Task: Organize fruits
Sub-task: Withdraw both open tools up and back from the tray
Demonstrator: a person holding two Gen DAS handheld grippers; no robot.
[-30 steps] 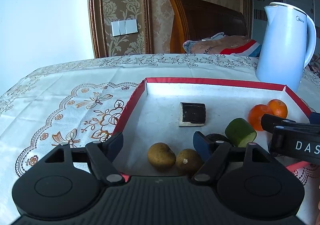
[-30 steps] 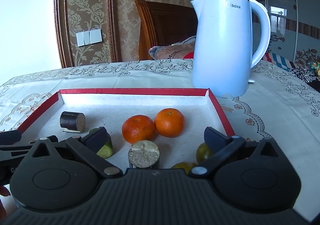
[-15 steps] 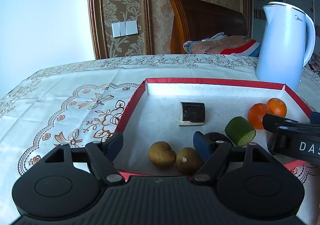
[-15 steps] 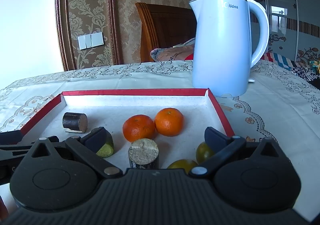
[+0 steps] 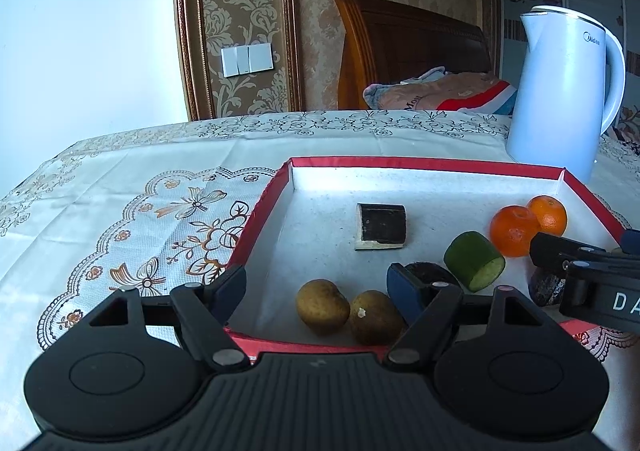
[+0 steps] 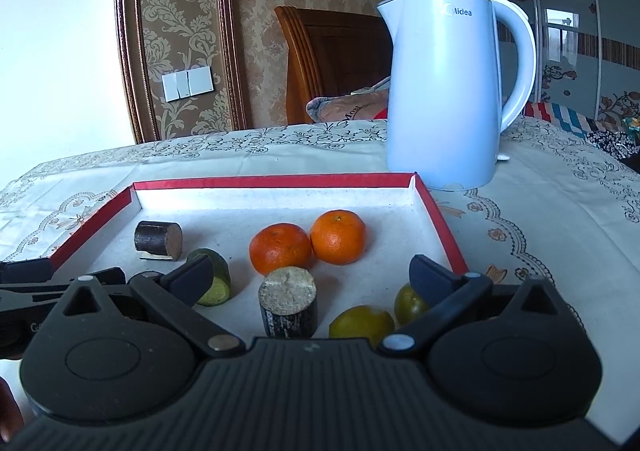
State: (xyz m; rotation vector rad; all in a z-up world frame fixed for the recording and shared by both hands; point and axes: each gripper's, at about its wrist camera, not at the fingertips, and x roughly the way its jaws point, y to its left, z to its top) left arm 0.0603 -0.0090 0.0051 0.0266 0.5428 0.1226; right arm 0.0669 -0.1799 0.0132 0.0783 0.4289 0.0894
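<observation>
Both tools gape, gripping nothing — left tool (image 5: pixel 320 287) half-hides a dark chunk (image 5: pixel 430 271).

left wrist: near, tray (image 5: pixel 420 163) left | right wrist: near, tray's right | shared: tray

Tray (image 6: pixel 438 217) showing red rim, white floor; two tangerines (image 6: pixel 280 247) glowing orange; cucumber piece (image 5: pixel 472 259) showing green skin (pale cut face); two potatoes (image 5: pixel 322 306) appearing brown; kettle (image 6: pixel 444 91) looking pale blue; tablecloth (image 5: pixel 160 211) displaying cream floral-and-butterfly embroidery.
</observation>
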